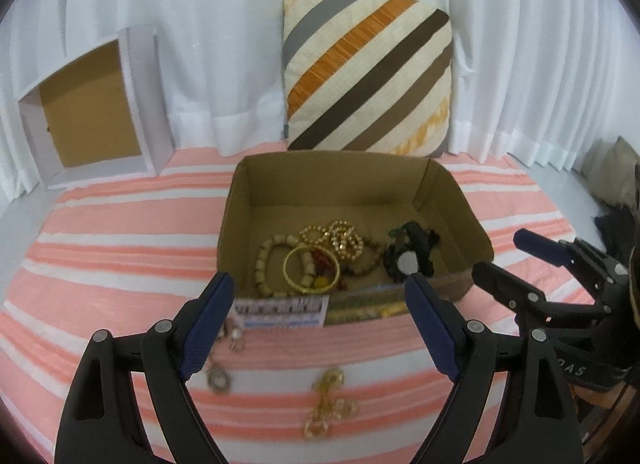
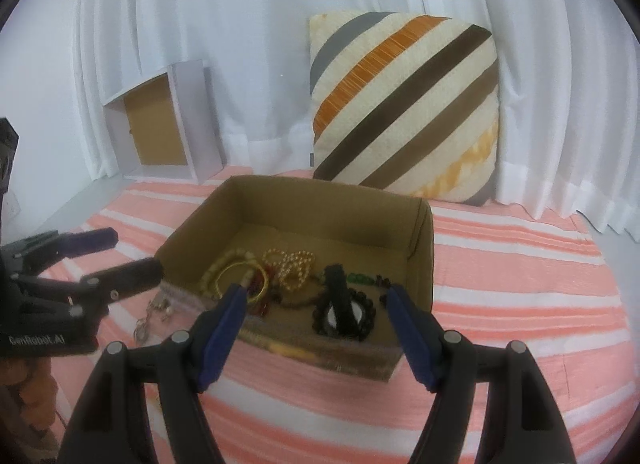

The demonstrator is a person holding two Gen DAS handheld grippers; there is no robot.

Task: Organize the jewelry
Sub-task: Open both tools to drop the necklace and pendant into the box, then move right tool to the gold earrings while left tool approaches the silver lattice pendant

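From the left wrist, the left hand-held gripper (image 1: 318, 304) is spread wide and holds nothing, hanging above the pink-and-white striped cloth (image 1: 100, 264) just in front of the cardboard box (image 1: 236, 216). Inside the box lie a gold bangle (image 1: 311, 268), cream bead bracelets (image 1: 267, 260), gold bead strands (image 1: 336, 238) and a black beaded piece (image 1: 408, 260) (its white centre facing up). Still out on the cloth, near the box, are a gold chain (image 1: 328, 404) and small silvery earrings (image 1: 224, 360). A striped cushion (image 1: 368, 68) leans on the white curtain (image 1: 200, 24).

From the right wrist, the right hand-held gripper (image 2: 316, 296) is likewise released, its blue-padded fingers (image 2: 228, 320) poised over the box's near wall. An open white box (image 2: 192, 120) stands at the back left.
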